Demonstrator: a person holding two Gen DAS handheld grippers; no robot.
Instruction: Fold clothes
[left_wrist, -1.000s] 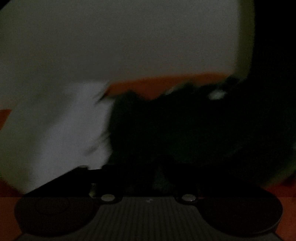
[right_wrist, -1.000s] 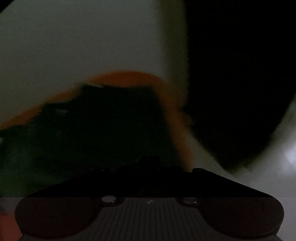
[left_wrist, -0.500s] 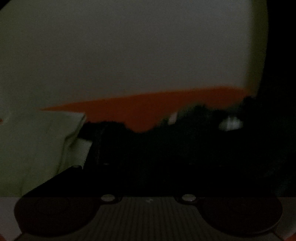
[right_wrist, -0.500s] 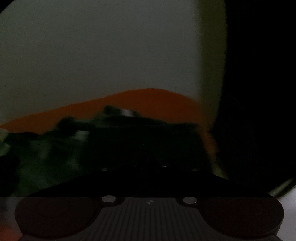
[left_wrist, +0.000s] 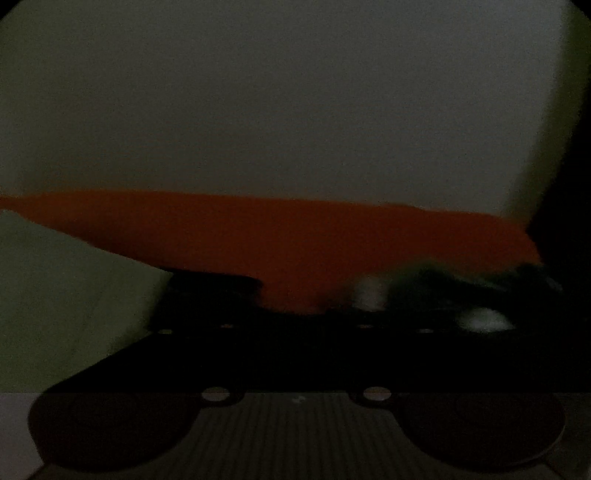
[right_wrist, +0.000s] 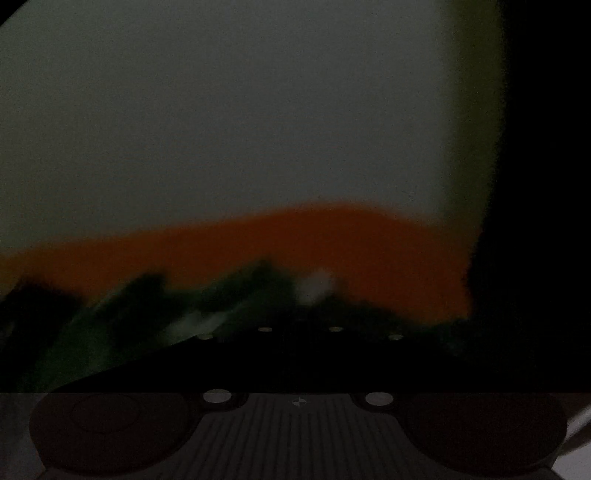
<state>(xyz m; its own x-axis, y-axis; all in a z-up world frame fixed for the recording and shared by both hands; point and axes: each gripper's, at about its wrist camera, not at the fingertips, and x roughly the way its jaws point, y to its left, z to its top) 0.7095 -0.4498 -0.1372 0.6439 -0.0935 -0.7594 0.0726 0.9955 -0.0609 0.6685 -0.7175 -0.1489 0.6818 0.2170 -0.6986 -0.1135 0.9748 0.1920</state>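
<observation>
Sliding across the orange table (left_wrist: 295, 236), the view lost most of the dark green garment (right_wrist: 155, 314), which bunched at its near edge, the left claw (left_wrist: 295, 295) closing on nothing visible and the right claw (right_wrist: 299, 325) nearly shut, perhaps pinching cloth.

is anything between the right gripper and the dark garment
Nothing visible does: the dark garment lies right at the right gripper, on the orange surface. The fingers are too dark to make out.
</observation>
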